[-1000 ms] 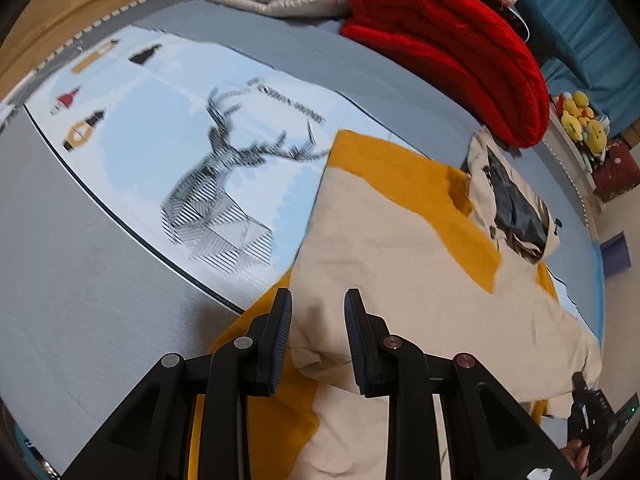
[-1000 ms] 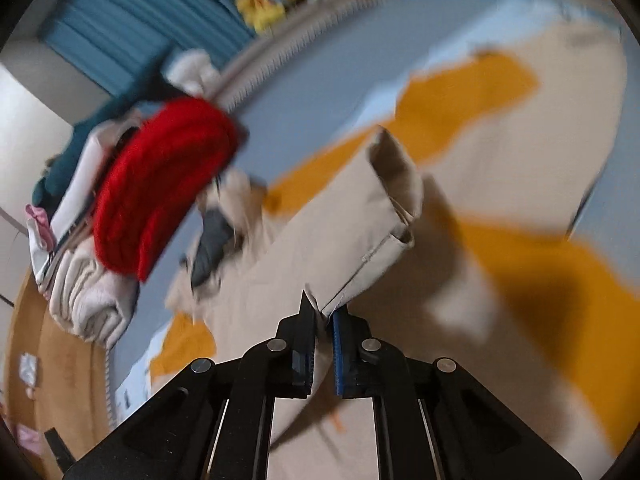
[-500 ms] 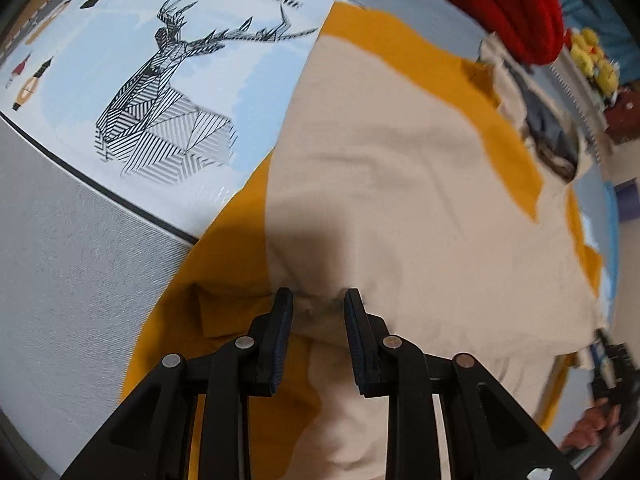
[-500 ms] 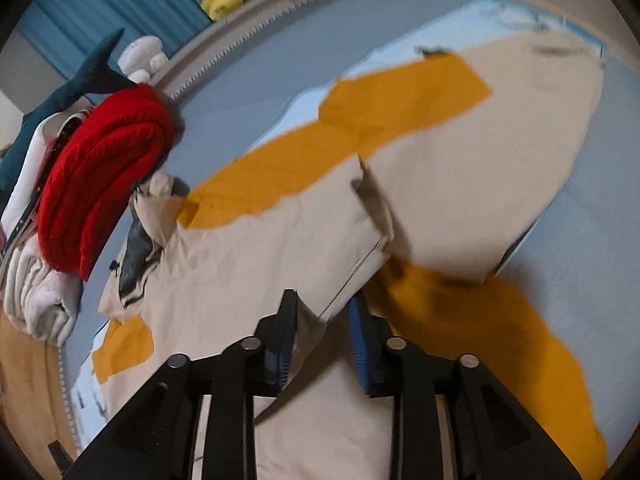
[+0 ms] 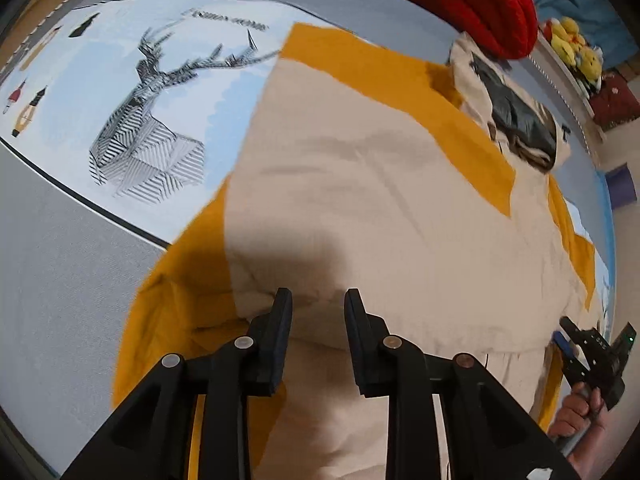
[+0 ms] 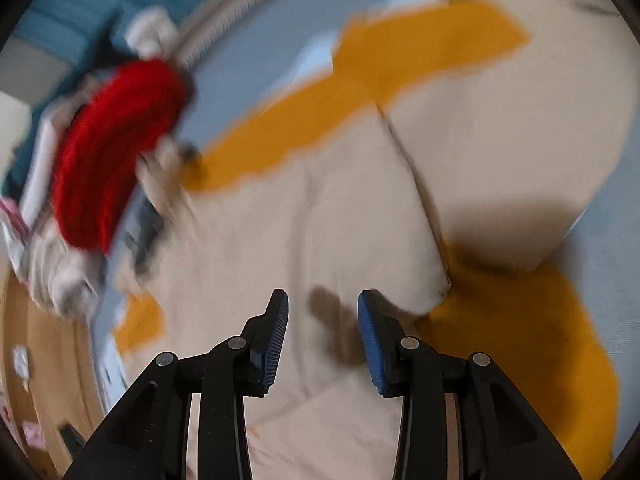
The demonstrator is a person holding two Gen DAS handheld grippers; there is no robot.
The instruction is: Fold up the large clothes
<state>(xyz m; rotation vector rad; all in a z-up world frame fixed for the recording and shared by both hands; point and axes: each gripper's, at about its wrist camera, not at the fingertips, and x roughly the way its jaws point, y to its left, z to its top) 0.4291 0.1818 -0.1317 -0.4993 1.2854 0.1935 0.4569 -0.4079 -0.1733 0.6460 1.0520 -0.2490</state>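
A large beige and mustard jacket (image 5: 380, 200) lies spread on the bed, with its dark-lined hood (image 5: 516, 120) at the far right. My left gripper (image 5: 316, 304) points steeply down at the jacket's near edge, its jaws narrowly apart and closed on a bunched fold of beige cloth. In the right wrist view the folded-over beige flap (image 6: 340, 220) lies flat on the jacket. My right gripper (image 6: 323, 304) hovers just above that flap, its jaws opening, with nothing between the blue pads. The right gripper (image 5: 562, 334) also shows at the lower right of the left wrist view, held by a hand (image 5: 576, 412).
The bed sheet carries a deer print (image 5: 148, 120) left of the jacket. A red knit blanket (image 5: 460, 0) lies folded at the far edge beside pale folded laundry (image 6: 60, 272). Yellow plush toys (image 5: 576, 48) sit beyond the bed's edge.
My right gripper let go of the beige flap it held up; the flap now lies flat. Both grippers have sunk closer to the jacket. The left jaws have not changed.
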